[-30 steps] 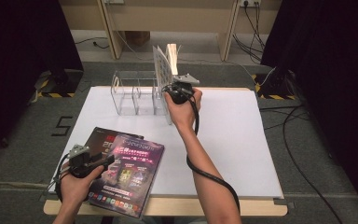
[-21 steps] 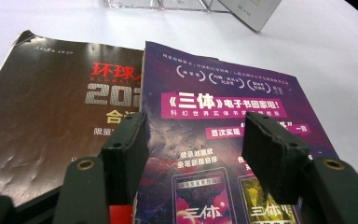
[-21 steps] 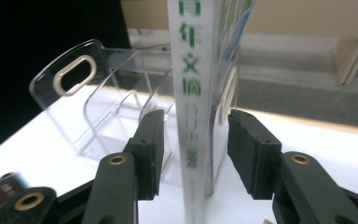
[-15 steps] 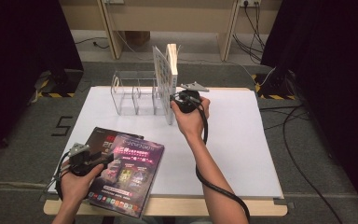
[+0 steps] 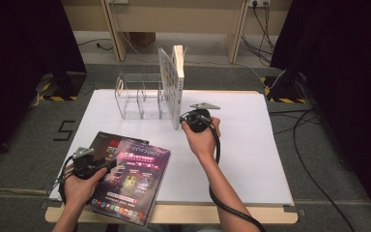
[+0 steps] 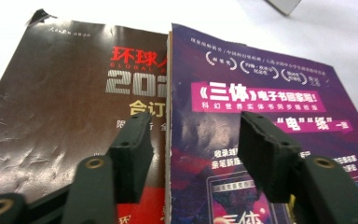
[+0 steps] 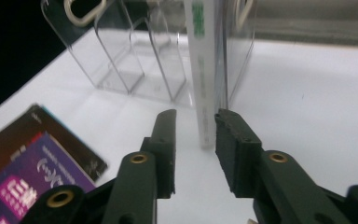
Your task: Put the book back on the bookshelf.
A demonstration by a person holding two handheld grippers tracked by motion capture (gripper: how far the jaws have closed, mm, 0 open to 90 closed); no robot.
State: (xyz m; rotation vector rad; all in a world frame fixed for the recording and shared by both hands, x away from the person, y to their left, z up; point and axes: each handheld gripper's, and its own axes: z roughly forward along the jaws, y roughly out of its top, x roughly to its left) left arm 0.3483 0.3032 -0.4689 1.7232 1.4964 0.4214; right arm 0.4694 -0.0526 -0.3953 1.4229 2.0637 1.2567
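A white book [image 5: 178,82] stands upright in the right end slot of a clear acrylic rack [image 5: 137,96]. My right gripper [image 5: 183,121] sits low at the book's near bottom corner. Its jaws have just been closing. In the right gripper view the spine [image 7: 200,70] runs down between the tips of my right gripper [image 7: 196,114], with a gap on the left side, so it is open. My left gripper [image 5: 107,165] hovers open over a purple book [image 5: 133,181] lying on a dark magazine [image 5: 104,142]. The jaws of my left gripper [image 6: 196,123] have narrowed a little and straddle the left edge of the purple book [image 6: 270,84].
The white tabletop [image 5: 251,145] spreads wide to the right of the rack. The two flat books overhang the table's front edge at the left. Cables and wooden frame legs stand on the floor behind the table, with dark curtains at both sides.
My right hand has come back toward the person and down, from high on the white book to its lower near corner, and its jaws have narrowed. The left hand has stayed over the flat books.
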